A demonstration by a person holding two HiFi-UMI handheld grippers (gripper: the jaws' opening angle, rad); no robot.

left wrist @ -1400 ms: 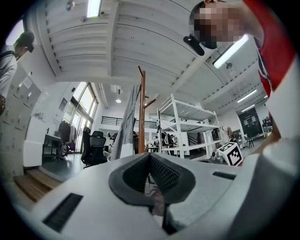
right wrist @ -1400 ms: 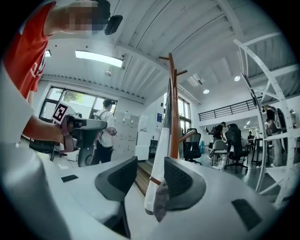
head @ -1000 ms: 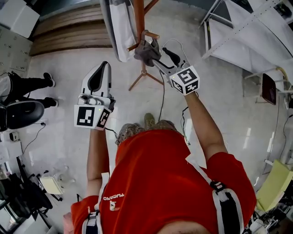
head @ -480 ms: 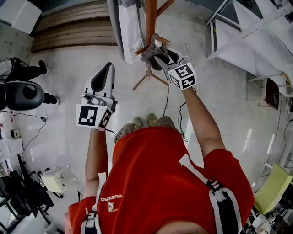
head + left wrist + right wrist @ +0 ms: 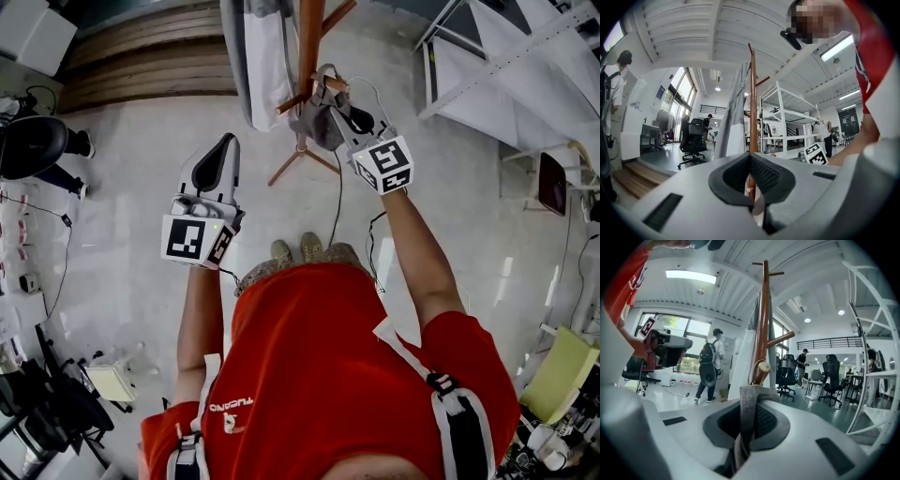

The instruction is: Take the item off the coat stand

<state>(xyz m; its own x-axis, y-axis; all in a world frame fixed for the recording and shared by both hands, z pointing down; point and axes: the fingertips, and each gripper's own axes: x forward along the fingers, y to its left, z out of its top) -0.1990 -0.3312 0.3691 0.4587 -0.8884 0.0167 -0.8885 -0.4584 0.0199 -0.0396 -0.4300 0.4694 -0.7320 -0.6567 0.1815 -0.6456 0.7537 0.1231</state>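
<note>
A wooden coat stand (image 5: 308, 42) rises in front of me, seen from above in the head view. A grey cloth item (image 5: 315, 120) hangs from one of its pegs (image 5: 762, 367). My right gripper (image 5: 330, 105) reaches up to that peg, its jaws closing tight on the item's grey strap (image 5: 749, 411), which runs up between the pads. My left gripper (image 5: 217, 159) hangs lower and to the left, well short of the stand (image 5: 753, 103), jaws together with nothing in them. A long pale garment (image 5: 257, 58) also hangs on the stand.
White shelving (image 5: 511, 61) stands to the right, wooden steps (image 5: 141, 66) at the back left. An office chair (image 5: 33, 142) and cables lie at the left. A person with a backpack (image 5: 709, 366) stands beyond the stand. The stand's legs (image 5: 298, 157) spread on the pale floor.
My right gripper has moved up to the peg and closed on the grey item. The left gripper has barely shifted. The chair at the left has moved upward in the view.
</note>
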